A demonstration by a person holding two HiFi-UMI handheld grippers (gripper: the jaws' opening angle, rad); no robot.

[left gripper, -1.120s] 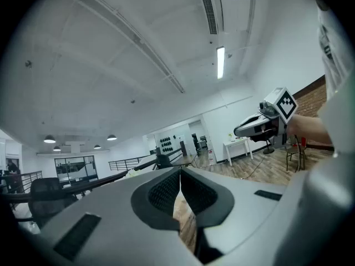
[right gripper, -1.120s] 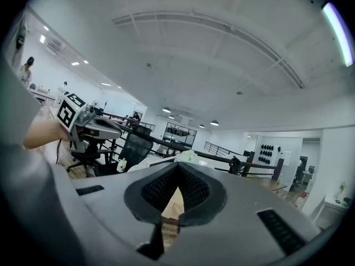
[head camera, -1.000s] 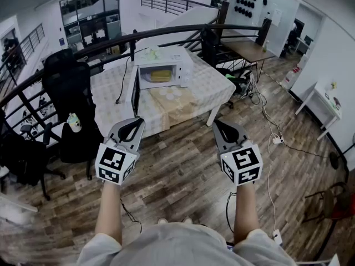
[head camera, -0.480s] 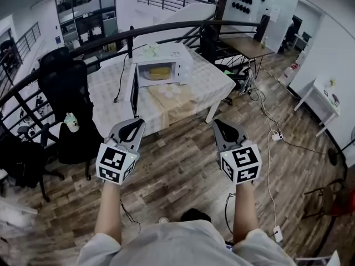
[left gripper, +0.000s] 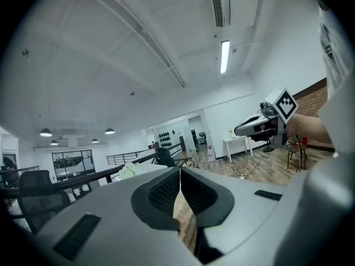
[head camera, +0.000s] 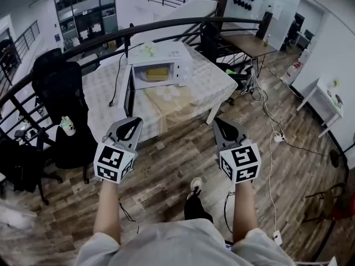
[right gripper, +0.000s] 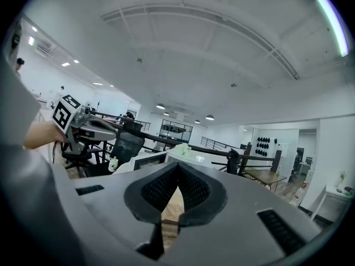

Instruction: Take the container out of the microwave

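Observation:
A white microwave point(head camera: 161, 65) stands on a table point(head camera: 213, 85) ahead, its door point(head camera: 128, 92) swung open to the left. Inside the cavity lies a yellow container point(head camera: 155, 74). My left gripper point(head camera: 133, 121) and right gripper point(head camera: 218, 122) hover side by side over the wooden floor, well short of the table. Both are shut with nothing between the jaws. The left gripper view looks up over shut jaws point(left gripper: 180, 169) toward the ceiling. In the right gripper view the jaws point(right gripper: 178, 165) meet, and the microwave point(right gripper: 161, 158) shows beyond them.
A black office chair point(head camera: 58, 101) stands left of the table with a small cup point(head camera: 67, 126) on it. A black railing point(head camera: 166, 29) runs behind the table. Cables point(head camera: 266, 126) trail over the floor at right. A white side table point(head camera: 327, 101) stands at the far right.
The table and microwave have come a little closer and the view has shifted left. A foot now shows on the floor below. Both grippers hold the same pose, shut.

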